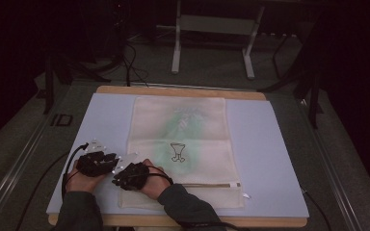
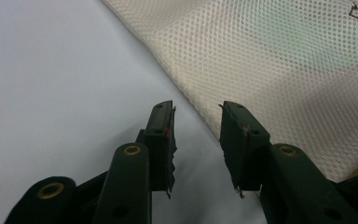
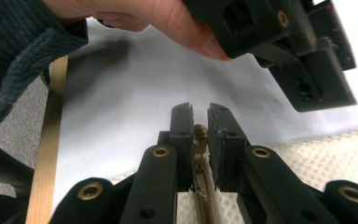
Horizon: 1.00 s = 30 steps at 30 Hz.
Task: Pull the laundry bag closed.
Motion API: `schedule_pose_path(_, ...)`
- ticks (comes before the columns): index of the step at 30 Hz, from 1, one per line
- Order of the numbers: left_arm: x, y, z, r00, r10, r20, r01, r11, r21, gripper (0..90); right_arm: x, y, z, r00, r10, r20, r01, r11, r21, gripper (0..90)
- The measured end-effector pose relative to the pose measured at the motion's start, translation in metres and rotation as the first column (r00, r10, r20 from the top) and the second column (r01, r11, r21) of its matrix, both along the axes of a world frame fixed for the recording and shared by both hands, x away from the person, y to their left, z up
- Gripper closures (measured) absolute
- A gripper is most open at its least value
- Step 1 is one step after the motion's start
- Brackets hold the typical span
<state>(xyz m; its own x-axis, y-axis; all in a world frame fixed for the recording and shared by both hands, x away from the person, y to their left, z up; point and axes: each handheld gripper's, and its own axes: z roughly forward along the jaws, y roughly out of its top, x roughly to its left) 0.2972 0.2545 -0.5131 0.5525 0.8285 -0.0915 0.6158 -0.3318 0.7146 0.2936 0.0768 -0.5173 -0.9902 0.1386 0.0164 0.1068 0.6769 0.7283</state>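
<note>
Mesh bag (image 1: 180,144) edge beside left claw (image 2: 196,149), apart | right claw (image 3: 199,149) clamped on zipper pull (image 3: 200,133)

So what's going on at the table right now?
A person works on a mesh bag lying flat on the blue mat. The right claw is closed on the zipper pull at the bag's near left corner. The left claw is open, hovering over the mat just beside the bag's edge, holding nothing.
</note>
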Motion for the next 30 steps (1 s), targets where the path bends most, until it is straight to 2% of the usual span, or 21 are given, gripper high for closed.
schedule_pose_path(6,0.0,0.0,0.0,1.0,0.002,0.004,-0.002,1.0,0.0,64.5,-0.002,-0.012,0.001,1.0,-0.006,-0.004,0.006,1.0,0.005,80.8)
schedule_pose_path(11,0.0,0.0,0.0,1.0,0.001,0.003,-0.001,1.0,0.0,64.5,0.0,-0.02,-0.006,0.9997,-0.014,-0.022,0.013,0.9999,-0.01,80.1)
schedule_pose_path(19,-0.002,-0.001,0.002,1.0,-0.001,0.009,0.001,1.0,-0.004,64.7,0.004,-0.021,-0.015,0.9981,-0.021,-0.057,0.021,0.9998,-0.006,79.5)
schedule_pose_path(23,-0.003,-0.003,0.002,0.9998,-0.017,0.004,0.017,0.9998,-0.003,66.2,0.001,-0.022,-0.016,0.9986,-0.023,-0.047,0.022,0.9997,-0.01,81.0)
schedule_pose_path(30,-0.005,-0.002,0.002,0.9991,-0.043,-0.004,0.043,0.9981,-0.045,70.3,-0.003,-0.023,-0.017,0.9993,-0.03,-0.02,0.03,0.9995,-0.009,81.2)
